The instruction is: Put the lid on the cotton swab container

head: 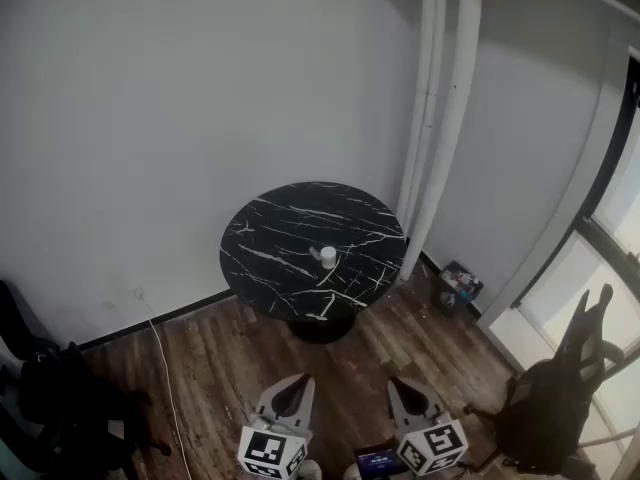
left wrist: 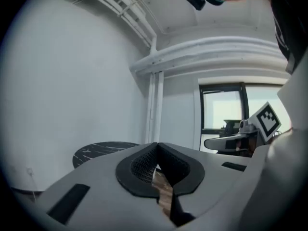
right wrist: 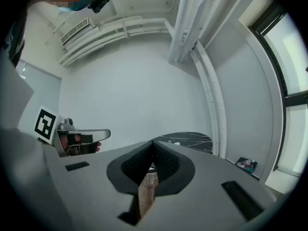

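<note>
Cotton swab container [head: 328,257] is nowhere near being handled: the left hand-held gripper [head: 301,379] and the right hand-held gripper [head: 398,382] hang low over the wooden floor [head: 360,368], each with its jaws pressed together on nothing. Beyond them, well apart, stands the round black bench [head: 270,230], with the small white container near its middle; from here I can't tell where the lid is. I'd say walk in close first, spread both jaws, find the lid, then steady the container with one while the other seats it squarely.
</note>
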The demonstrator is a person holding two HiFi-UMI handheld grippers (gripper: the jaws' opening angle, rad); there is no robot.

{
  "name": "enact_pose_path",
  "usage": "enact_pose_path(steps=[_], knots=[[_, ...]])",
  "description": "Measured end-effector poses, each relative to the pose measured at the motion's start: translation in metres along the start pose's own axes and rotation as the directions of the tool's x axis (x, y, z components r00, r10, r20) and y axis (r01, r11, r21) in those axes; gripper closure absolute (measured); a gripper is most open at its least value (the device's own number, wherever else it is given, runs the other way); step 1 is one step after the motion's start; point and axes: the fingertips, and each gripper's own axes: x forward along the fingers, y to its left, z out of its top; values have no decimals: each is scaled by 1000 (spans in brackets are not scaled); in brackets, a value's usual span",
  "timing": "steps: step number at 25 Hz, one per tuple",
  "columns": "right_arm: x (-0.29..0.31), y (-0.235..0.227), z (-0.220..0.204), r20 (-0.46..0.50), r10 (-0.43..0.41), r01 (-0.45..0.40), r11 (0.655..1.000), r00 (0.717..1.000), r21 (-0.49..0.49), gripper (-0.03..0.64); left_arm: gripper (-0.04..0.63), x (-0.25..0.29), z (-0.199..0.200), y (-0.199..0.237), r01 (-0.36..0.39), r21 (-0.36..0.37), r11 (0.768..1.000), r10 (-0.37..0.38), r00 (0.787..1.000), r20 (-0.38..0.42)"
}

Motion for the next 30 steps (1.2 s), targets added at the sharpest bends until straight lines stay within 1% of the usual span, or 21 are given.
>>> enact_pose_path(steps=[2,3,7,11,13,15,16,17,19,22,24,26,30], knots=[[-1,3,1,9,-2,2,1000,1000,3,600,583,-5,0,0,12,-43,999,-12,1000,1],[-3,4,1,12,-3,3,1000,1000,4,600,583,-7,-1,-1,16,-50,999,-16,1000,1],[-10,4,3,23,7,-7,1000,1000,-3,600,583,-12,0,-11,3,10,1000,-3,1000,1],[-19,-1,5,33,20,-19,1000,999,-7,600,583,-15,1,-19,-45,28,999,45,999,4],[-27,-1,12,81,73,-78,996,994,54,600,583,-17,1,-19,-65,-6,998,66,998,14],[-35,-3,25,184,142,-172,973,973,155,600,583,-16,1,-17,-79,-61,995,81,996,28],[-38,-6,30,223,156,-200,961,962,191,600,583,-15,0,-16,-85,-75,994,87,996,27],[-40,-11,32,238,159,-209,956,958,206,600,583,-12,-1,-15,-93,-74,993,94,995,18],[-37,-19,29,215,148,-190,964,965,188,600,583,-6,-2,-14,-109,-55,993,109,994,1],[-24,-32,25,159,107,-126,985,982,116,600,583,7,4,-10,-117,-28,993,117,993,2],[-12,-37,23,129,80,-89,994,988,61,600,583,16,5,-5,-116,-29,993,116,993,8],[1,-42,21,116,72,-75,997,991,20,600,583,27,0,0,-114,-37,993,114,993,6],[37,-58,18,101,64,-63,998,993,-21,600,583,58,-11,22,-128,-9,992,128,992,-13]])
